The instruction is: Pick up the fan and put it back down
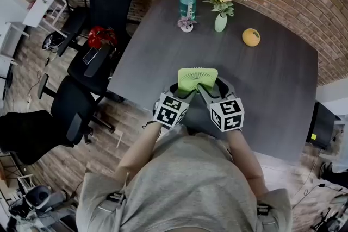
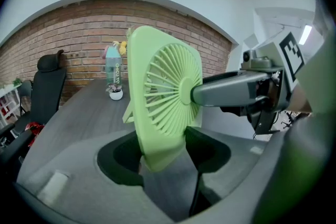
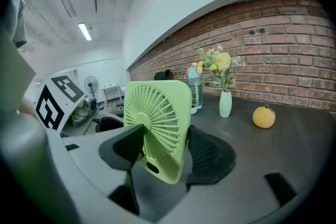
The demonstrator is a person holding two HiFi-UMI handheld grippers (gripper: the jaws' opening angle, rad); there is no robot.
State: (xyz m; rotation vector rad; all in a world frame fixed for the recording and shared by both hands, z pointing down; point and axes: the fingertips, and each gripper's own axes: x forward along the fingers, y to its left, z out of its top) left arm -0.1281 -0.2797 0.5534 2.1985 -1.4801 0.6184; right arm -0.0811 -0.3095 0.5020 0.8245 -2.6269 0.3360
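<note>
Dark table [image 1: 272, 84] lies below me, and over its near edge is the green fan [image 1: 197, 77], upright; I cannot tell whether its base touches the table. My left gripper [image 1: 181, 91] clamps the fan's lower edge. My right gripper [image 1: 213, 89] grips it front and back. Toward the table's far edge sit an orange [image 1: 250, 37], a vase of flowers [image 1: 220, 23] and a bottle [image 1: 187, 0].

Ahead and right of the fan [image 1: 197, 77], the table [image 1: 272, 84] is left bare. Its far end is blocked by a bottle [image 1: 187, 0], small pot [image 1: 186, 24], vase [image 1: 220, 23] and orange [image 1: 250, 37]; its left edge by chairs [image 1: 109, 2].
</note>
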